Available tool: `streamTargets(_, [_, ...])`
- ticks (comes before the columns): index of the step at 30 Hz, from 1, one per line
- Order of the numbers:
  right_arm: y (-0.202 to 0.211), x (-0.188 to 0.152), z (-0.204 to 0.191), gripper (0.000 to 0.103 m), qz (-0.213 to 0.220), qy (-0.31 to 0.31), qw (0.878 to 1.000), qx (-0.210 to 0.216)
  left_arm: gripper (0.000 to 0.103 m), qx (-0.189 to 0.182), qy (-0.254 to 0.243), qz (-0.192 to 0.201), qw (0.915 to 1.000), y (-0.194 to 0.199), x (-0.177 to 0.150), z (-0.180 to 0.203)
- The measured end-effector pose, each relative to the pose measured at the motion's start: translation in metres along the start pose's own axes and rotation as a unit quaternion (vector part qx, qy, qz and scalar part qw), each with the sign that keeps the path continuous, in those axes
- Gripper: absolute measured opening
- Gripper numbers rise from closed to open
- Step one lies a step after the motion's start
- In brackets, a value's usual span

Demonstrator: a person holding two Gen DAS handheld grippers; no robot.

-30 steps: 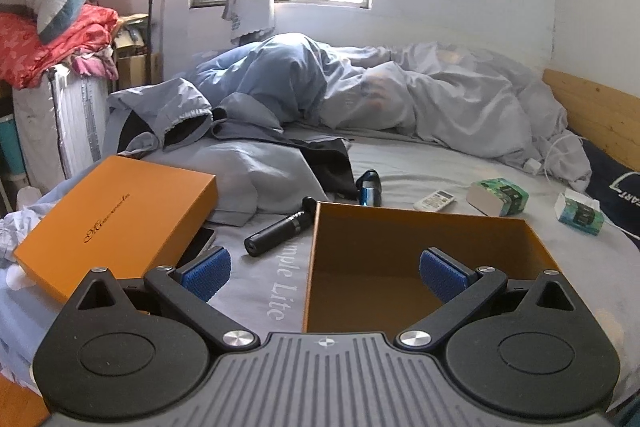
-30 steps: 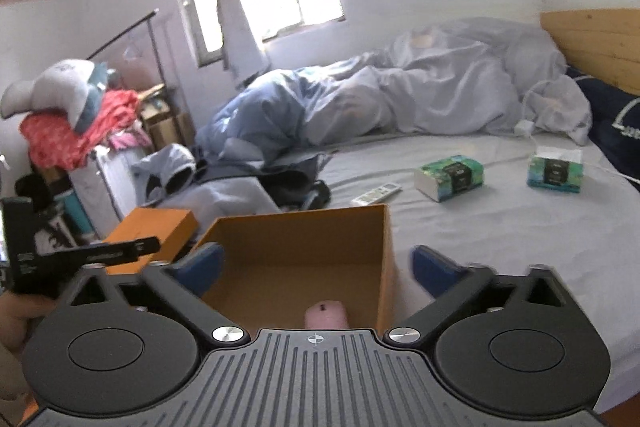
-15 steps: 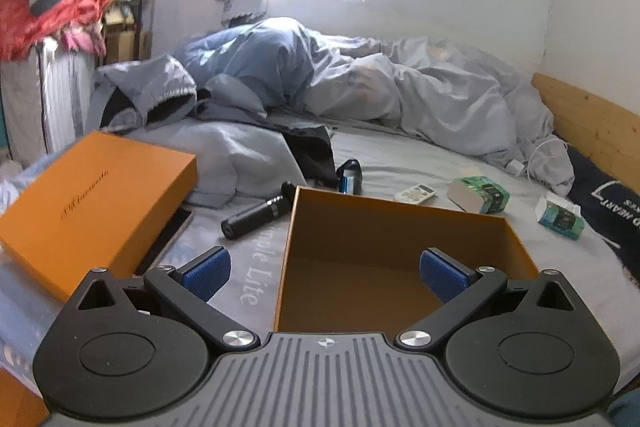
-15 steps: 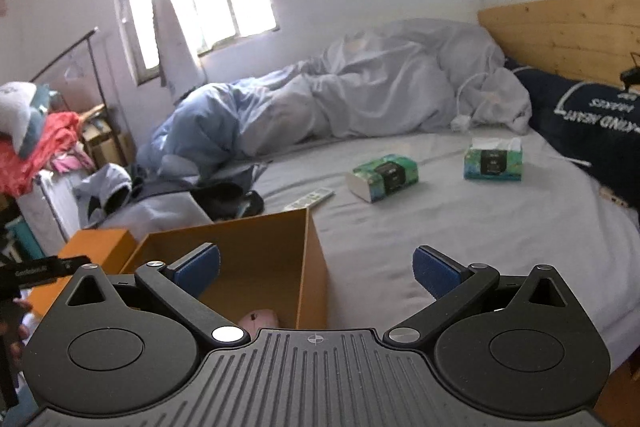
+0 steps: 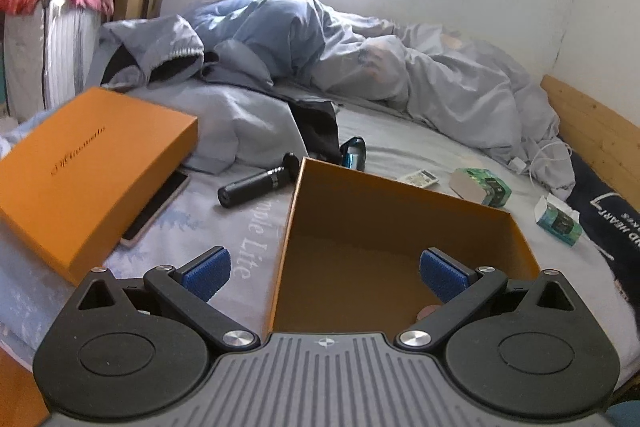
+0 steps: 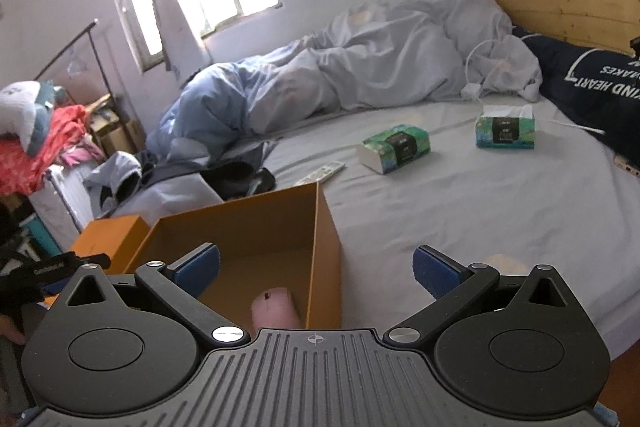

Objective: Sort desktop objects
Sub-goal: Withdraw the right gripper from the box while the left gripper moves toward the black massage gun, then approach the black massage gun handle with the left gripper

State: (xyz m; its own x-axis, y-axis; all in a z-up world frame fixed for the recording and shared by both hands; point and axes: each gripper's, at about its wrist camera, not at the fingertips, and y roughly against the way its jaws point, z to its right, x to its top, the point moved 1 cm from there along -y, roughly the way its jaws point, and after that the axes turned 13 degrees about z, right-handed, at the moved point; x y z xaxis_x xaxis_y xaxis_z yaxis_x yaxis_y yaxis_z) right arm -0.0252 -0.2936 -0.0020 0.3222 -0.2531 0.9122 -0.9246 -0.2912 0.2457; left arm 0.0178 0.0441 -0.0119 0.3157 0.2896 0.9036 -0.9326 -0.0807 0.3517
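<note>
Left gripper point(image 5: 322, 273) & right gripper point(image 6: 316, 267) both wide open, holding nothing, above orange box point(image 5: 392, 227) on bed. Flashlight point(image 5: 260, 183), remote point(image 6: 320, 173), tissue packs point(image 6: 394, 147) lie beyond box.

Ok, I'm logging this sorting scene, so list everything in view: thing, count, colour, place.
box: one, orange, open, on the bed in front of both tools
pink thing: one, inside the box
lid: one, orange, left of the box
phone: one, partly under the lid
torch: one, black, between lid and box
blue thing: one, behind the box
remote: one, white, behind the box
tissue packs: two, green, right of the box
duvet: one, grey, far side
left tool: open, empty
right tool: open, empty
</note>
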Motion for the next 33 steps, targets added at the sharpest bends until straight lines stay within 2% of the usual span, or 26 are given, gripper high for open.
streamTargets(4, [0.000, 0.002, -0.003, 0.103, -0.002, 0.003, 1.000, 0.014, 0.103, -0.010, 0.017, 0.006, 0.9998, 0.000, 0.001, -0.003])
streamTargets(11, [0.001, 0.003, -0.009, 0.103, -0.006, 0.013, 0.999, 0.037, 0.103, 0.003, 0.008, 0.017, 0.9998, -0.004, -0.001, 0.002])
streamTargets(23, [0.003, 0.003, -0.024, 0.103, -0.013, 0.036, 0.996, 0.086, 0.103, -0.018, 0.016, 0.012, 0.9996, -0.012, -0.003, -0.004])
streamTargets(33, [0.004, 0.008, -0.022, 0.103, -0.007, 0.044, 0.996, 0.079, 0.103, -0.011, -0.011, 0.049, 0.9987, -0.013, 0.017, -0.004])
